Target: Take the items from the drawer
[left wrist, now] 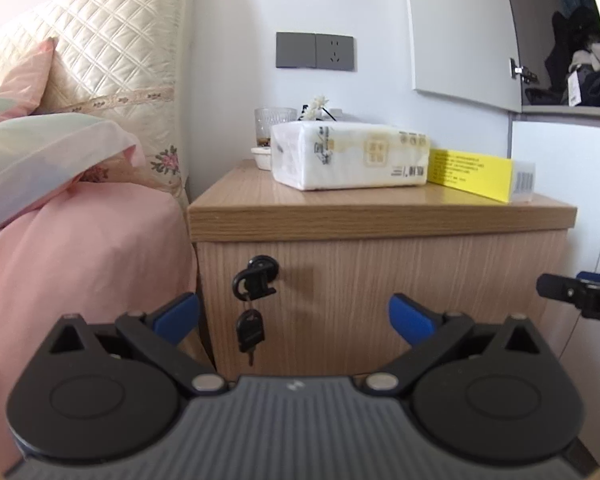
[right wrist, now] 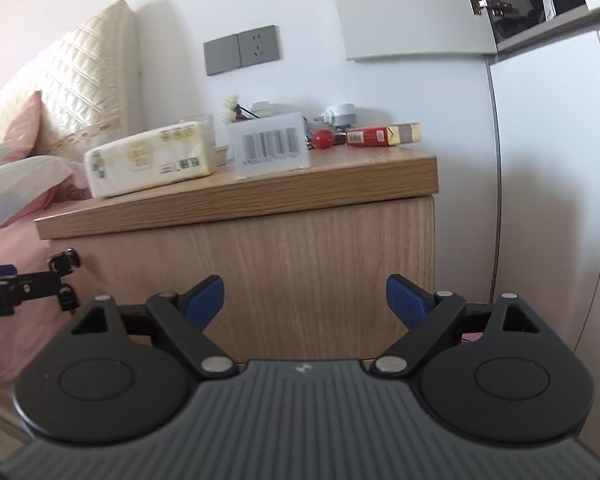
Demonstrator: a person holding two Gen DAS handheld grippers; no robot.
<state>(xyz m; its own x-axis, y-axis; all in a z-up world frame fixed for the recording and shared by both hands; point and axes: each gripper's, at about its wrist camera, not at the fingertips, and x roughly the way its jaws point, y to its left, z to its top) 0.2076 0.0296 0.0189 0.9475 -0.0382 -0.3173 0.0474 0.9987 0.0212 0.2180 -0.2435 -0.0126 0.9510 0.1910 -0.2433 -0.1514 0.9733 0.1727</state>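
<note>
One drawer front [left wrist: 380, 300] is facing both cameras, closed, forming the wood-grain face of the bedside cabinet just under its overhanging top; its contents are hidden. No knob or pull is showing on the panel; the only projecting part is the black lock [left wrist: 260, 276] near its left edge, with a key [left wrist: 251, 334] dangling from it. The panel is looking stiff and probably smooth, so flat pinching is likely to slip; the lock body, or the underside lip if there is one, is offering the better hold. Left tongs [left wrist: 294, 318] are standing spread and empty before the lock side. Right tongs [right wrist: 305, 300] are likewise spread, holding nothing, before the right half. A tissue pack [left wrist: 348, 156] and a yellow box [left wrist: 470, 174] are resting on the surface [left wrist: 380, 218] above, beside the bed [left wrist: 80, 248].
</note>
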